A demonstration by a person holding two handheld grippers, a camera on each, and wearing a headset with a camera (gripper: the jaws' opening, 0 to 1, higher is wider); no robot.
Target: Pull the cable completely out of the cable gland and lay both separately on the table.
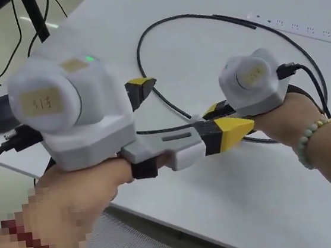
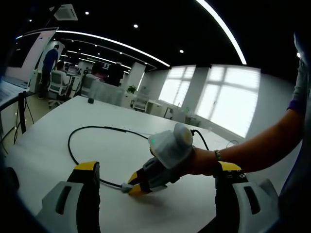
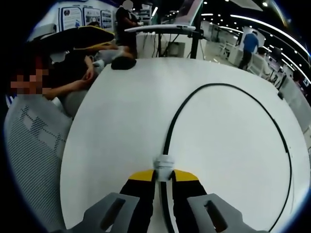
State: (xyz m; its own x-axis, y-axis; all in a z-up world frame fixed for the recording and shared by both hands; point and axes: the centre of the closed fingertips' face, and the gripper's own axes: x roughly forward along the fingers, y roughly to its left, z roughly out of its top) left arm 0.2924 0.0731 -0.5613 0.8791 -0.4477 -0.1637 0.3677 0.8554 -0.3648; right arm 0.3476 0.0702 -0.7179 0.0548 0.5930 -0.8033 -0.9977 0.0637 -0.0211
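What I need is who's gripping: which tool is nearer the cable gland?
Right. The right tool is shut on the cable just behind the cable gland; the left tool is open, facing it across a gap.

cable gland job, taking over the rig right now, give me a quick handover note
Left gripper: open, empty, aimed at the right gripper.
Right gripper: shut on the white cable gland at its tips; the cable runs back between its jaws.
Cable: threaded through the gland, its long part looped on the table.
Done: gland gripped.
Left: probably grip the cable with the left gripper, pull it fully out, lay both apart on the table.
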